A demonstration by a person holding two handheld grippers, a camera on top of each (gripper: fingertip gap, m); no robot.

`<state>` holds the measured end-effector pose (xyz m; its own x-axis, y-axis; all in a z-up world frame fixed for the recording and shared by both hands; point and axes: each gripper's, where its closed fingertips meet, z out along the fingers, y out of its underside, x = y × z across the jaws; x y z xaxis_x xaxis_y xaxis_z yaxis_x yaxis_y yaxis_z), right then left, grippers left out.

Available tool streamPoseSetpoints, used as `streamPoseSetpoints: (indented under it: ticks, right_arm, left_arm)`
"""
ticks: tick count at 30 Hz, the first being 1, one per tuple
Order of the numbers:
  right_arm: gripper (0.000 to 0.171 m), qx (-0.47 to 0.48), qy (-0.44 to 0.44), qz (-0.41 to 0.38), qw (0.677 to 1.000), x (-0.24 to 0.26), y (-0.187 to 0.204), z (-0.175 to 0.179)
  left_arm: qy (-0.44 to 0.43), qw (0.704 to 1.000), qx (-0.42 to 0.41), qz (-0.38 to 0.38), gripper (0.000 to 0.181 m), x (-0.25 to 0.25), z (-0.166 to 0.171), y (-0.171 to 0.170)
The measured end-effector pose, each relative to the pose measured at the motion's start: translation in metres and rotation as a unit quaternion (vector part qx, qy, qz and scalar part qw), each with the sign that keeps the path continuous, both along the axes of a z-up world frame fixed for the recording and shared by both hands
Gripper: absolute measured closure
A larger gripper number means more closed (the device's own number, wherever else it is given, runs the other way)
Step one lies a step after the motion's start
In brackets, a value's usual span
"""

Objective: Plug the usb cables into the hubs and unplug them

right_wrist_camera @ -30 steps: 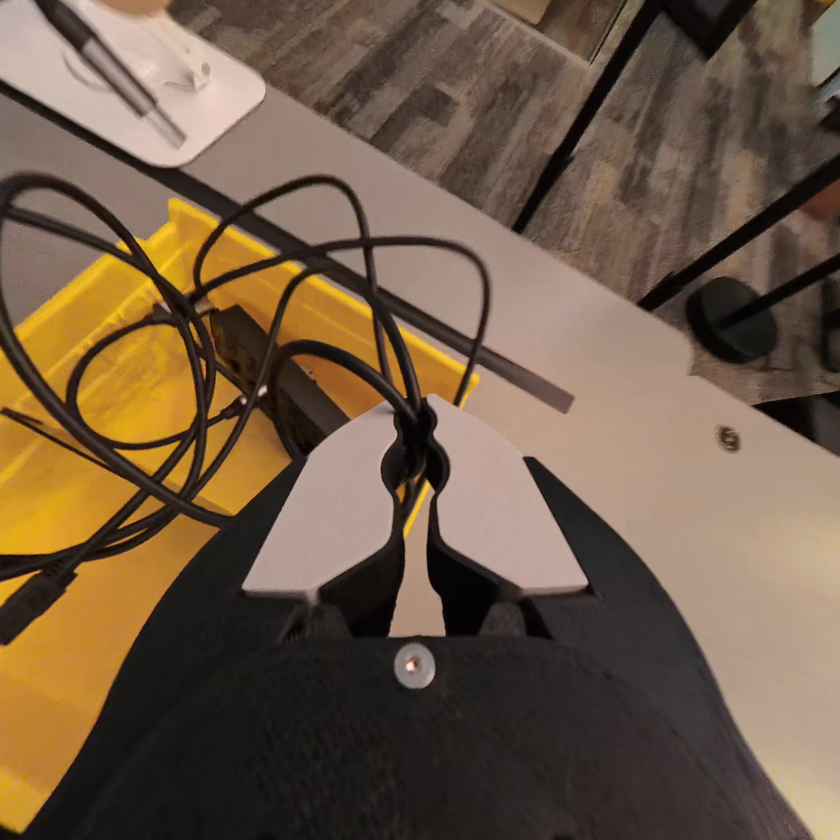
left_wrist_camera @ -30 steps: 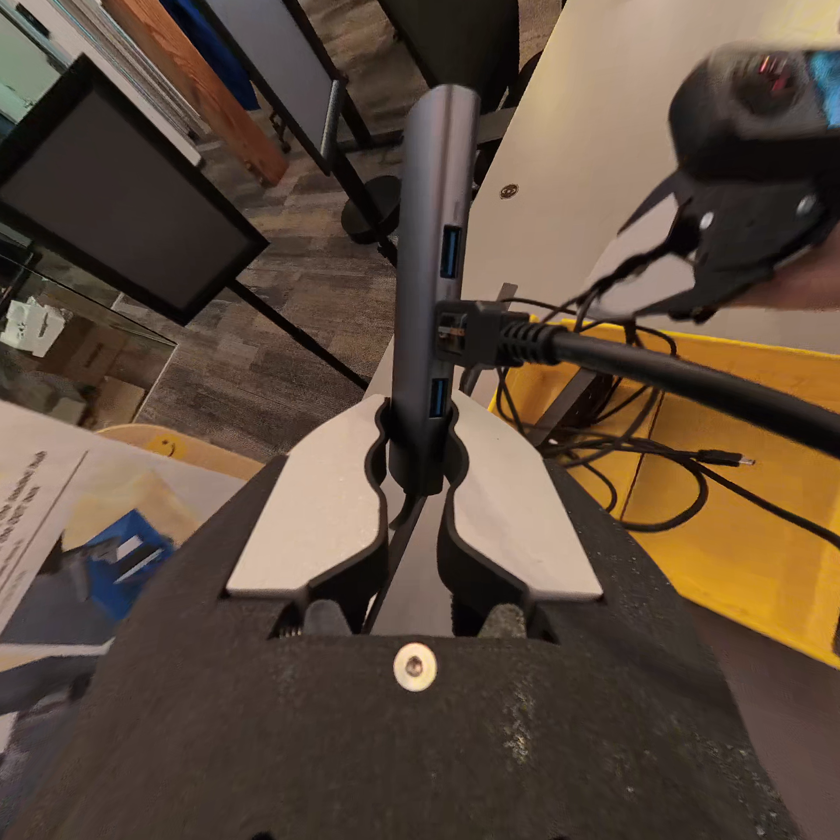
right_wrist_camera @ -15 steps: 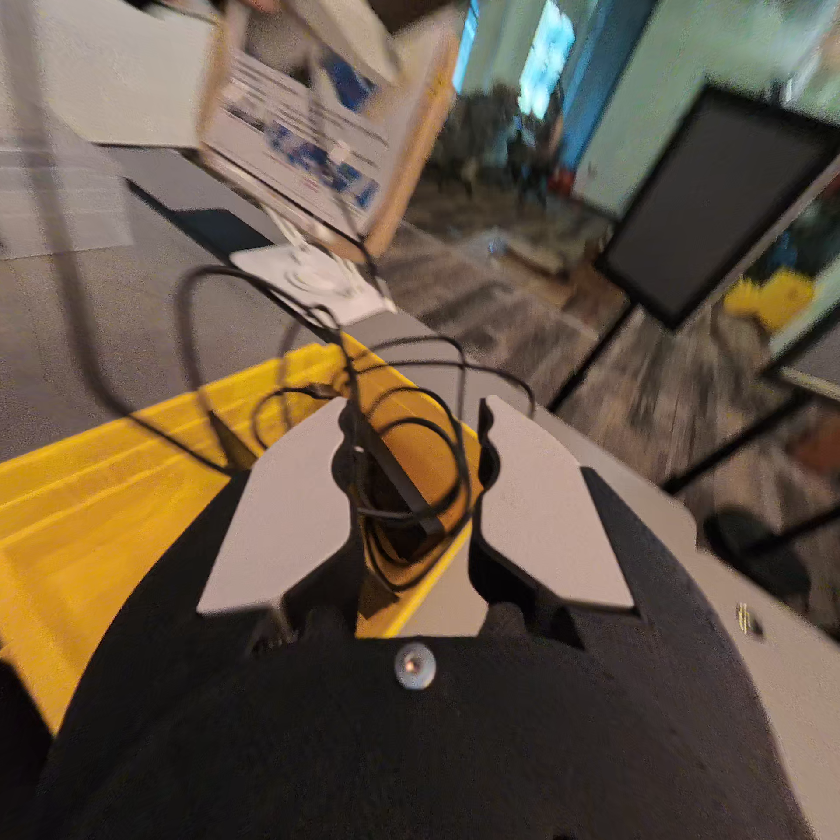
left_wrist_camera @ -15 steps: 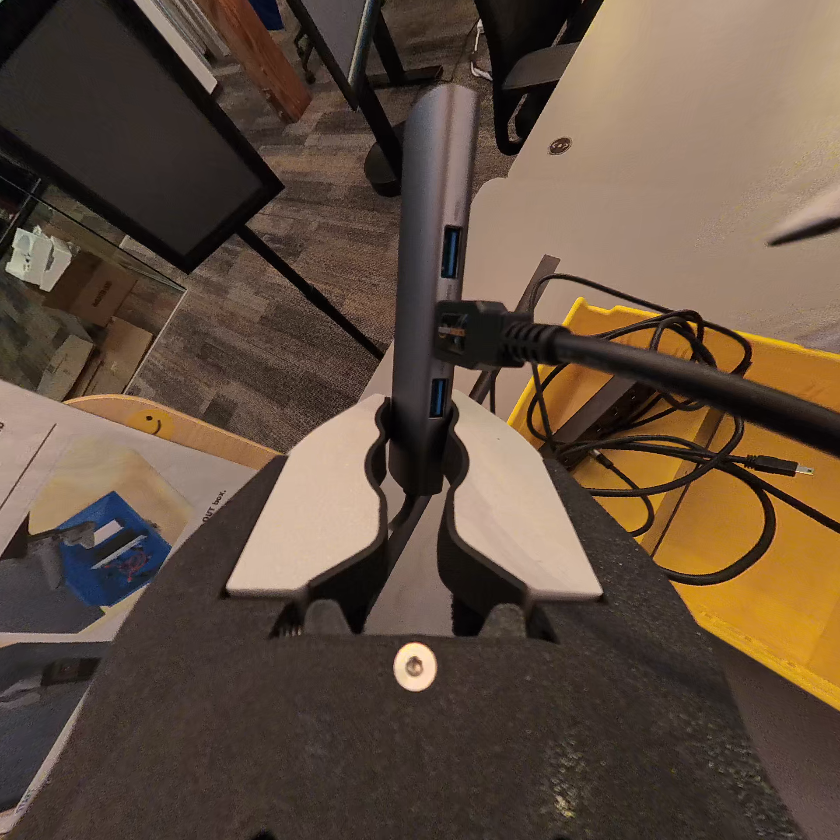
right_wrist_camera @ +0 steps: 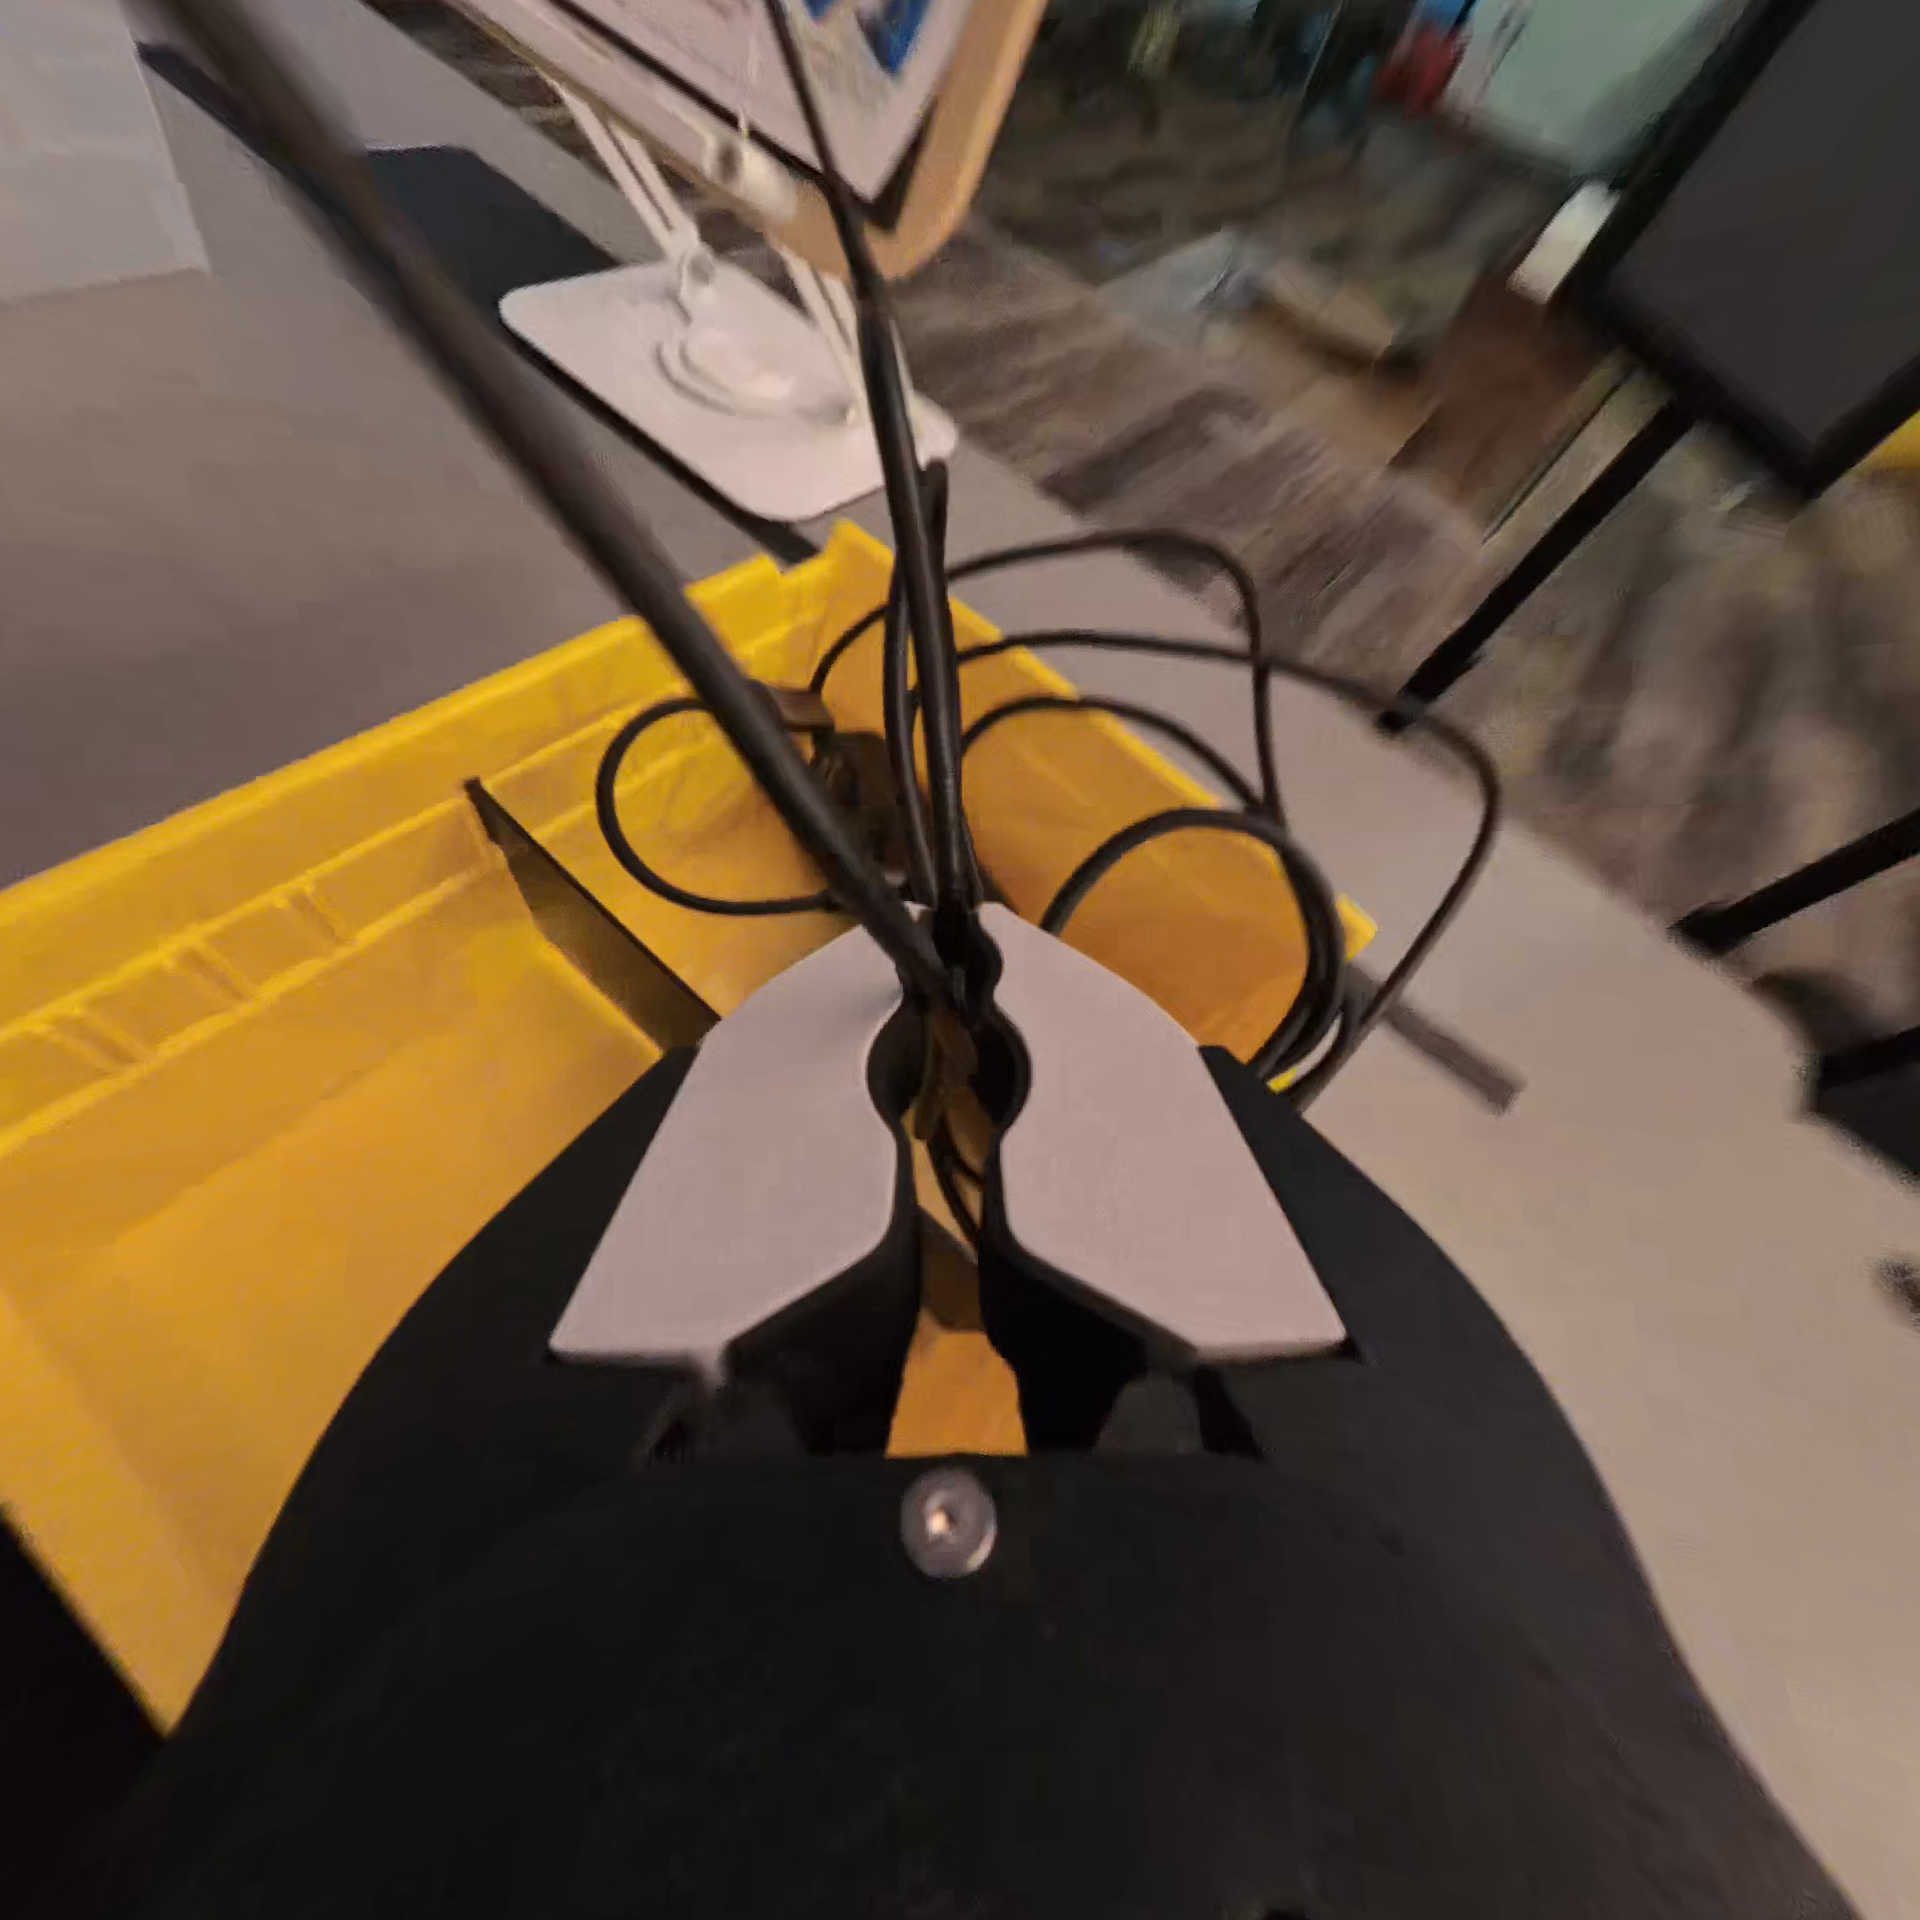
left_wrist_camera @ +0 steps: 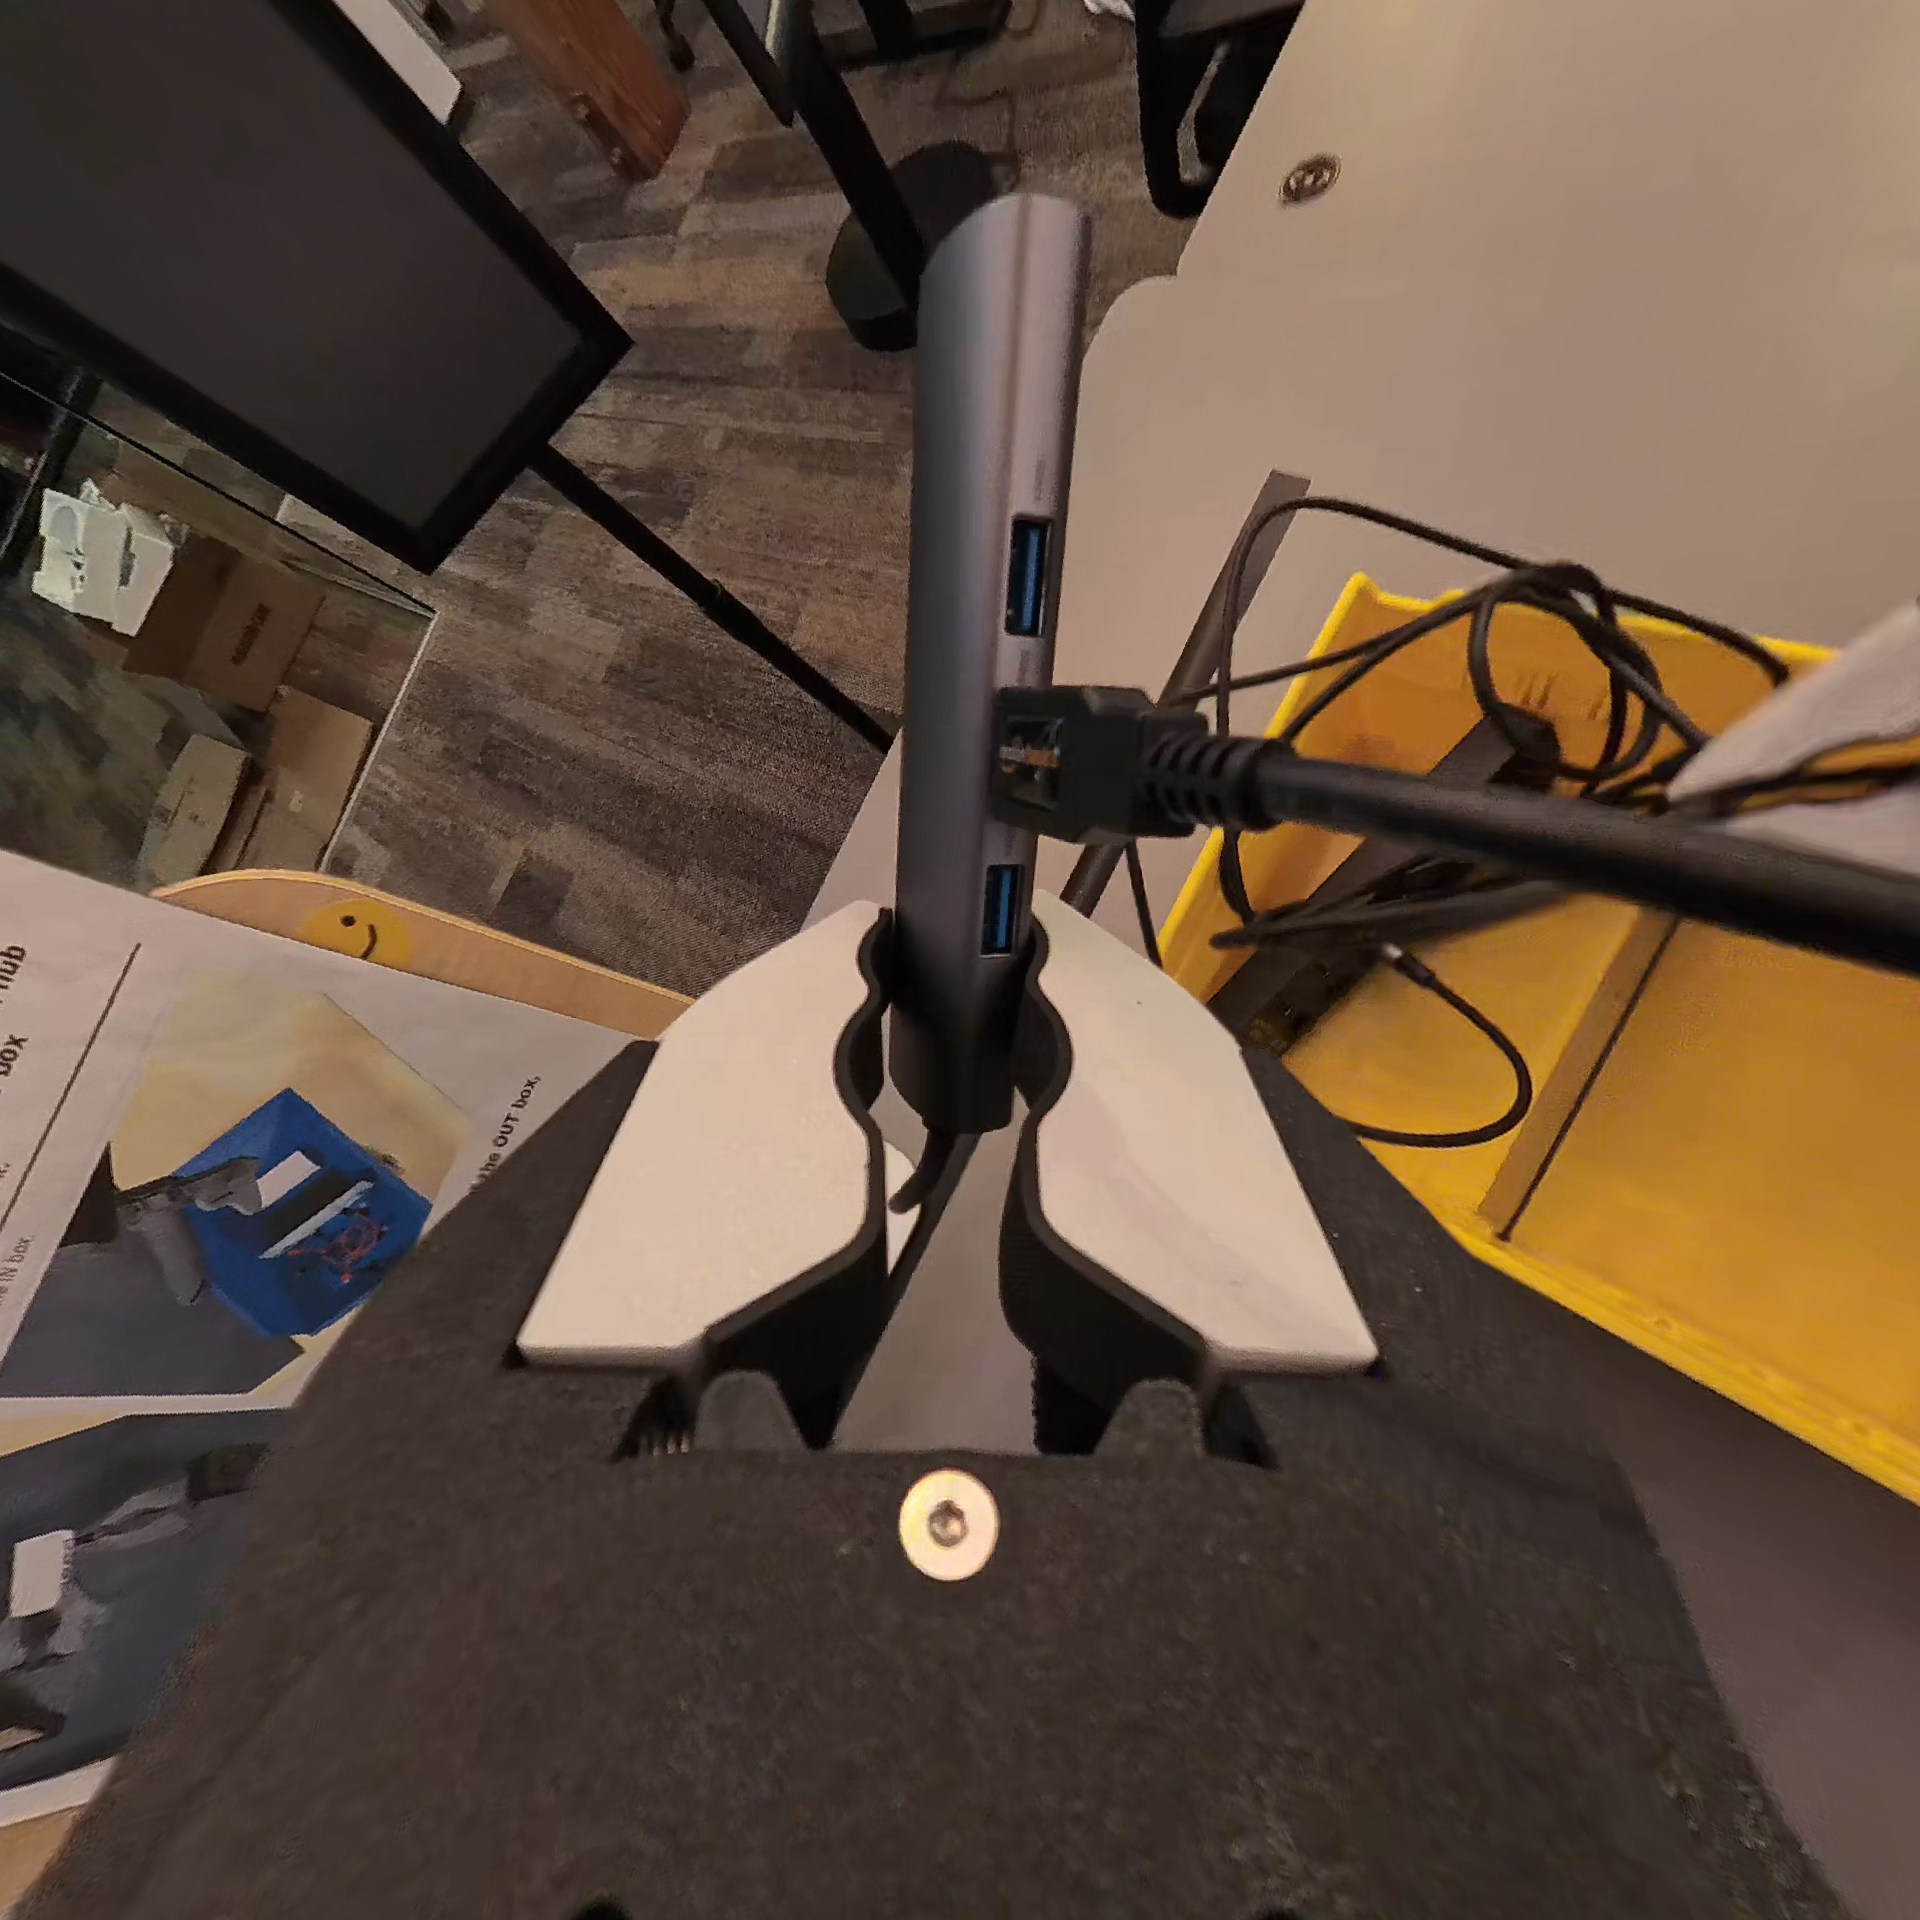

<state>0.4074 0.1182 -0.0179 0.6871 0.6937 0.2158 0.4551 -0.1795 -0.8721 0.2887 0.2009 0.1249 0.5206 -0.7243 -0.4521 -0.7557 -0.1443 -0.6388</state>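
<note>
The left gripper (left_wrist_camera: 956,997) is clamped on the lower end of the hub (left_wrist_camera: 982,582), which stands upright between the fingers. A thick black cable (left_wrist_camera: 1507,831) has its plug (left_wrist_camera: 1081,764) seated in the middle port; the two blue ports, one above it and one below, are free.

The right gripper (right_wrist_camera: 951,971) is closed on a bunch of thin cables (right_wrist_camera: 914,727) over the yellow bin (right_wrist_camera: 260,935). This view is blurred, so I cannot tell which cable, or a plug, it really holds.

The risk I see: several loops are caught together, so lifting may drag the whole tangle, and perhaps the second hub (left_wrist_camera: 1351,925) lying in the bin. The thick cable crosses near the right gripper; a pull on it could twist the hub in the left fingers or loosen the plug.
</note>
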Motion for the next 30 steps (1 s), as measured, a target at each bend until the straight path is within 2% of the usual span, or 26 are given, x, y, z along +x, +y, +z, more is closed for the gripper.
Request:
streamPoseSetpoints:
  ticks: [2,4,10,12,15,18,23,26,30]
  right_arm:
    - [0.166,-0.116,0.029,0.015,0.993,0.007,0.005,-0.019]
    - [0.166,-0.176,0.01,0.014,0.984,0.013,0.011,-0.04]
    - [0.163,-0.201,-0.054,0.056,0.976,-0.001,-0.002,-0.061]
    - [0.146,-0.188,-0.032,0.082,0.978,-0.002,-0.01,-0.056]
    - [0.126,-0.154,0.035,0.11,0.981,0.002,-0.023,-0.032]
    - [0.116,-0.111,0.021,0.121,0.986,0.013,-0.039,0.0]
    - [0.118,0.017,0.001,0.13,0.991,0.018,-0.057,0.07]
    - [0.124,0.082,-0.002,0.081,0.993,0.021,-0.032,0.106]
    - [0.125,0.181,-0.052,0.075,0.979,0.007,-0.002,0.136]
  left_arm:
    - [0.014,1.0,0.002,-0.001,0.161,0.002,-0.005,0.0]
    - [0.022,1.0,-0.002,-0.005,0.161,0.006,-0.013,0.0]
    - [0.042,0.998,-0.016,-0.039,0.161,0.025,-0.037,-0.013]
    - [0.047,0.998,-0.021,-0.046,0.161,0.027,-0.042,-0.016]
    - [0.063,0.996,-0.038,-0.051,0.161,0.025,-0.049,-0.021]
    - [0.083,0.992,-0.069,-0.058,0.161,0.022,-0.055,-0.031]
    - [0.103,0.988,-0.086,-0.071,0.161,0.023,-0.05,-0.044]
    - [0.121,0.985,-0.091,-0.082,0.161,0.028,-0.049,-0.052]
    - [0.136,0.98,-0.094,-0.113,0.161,0.046,-0.054,-0.065]
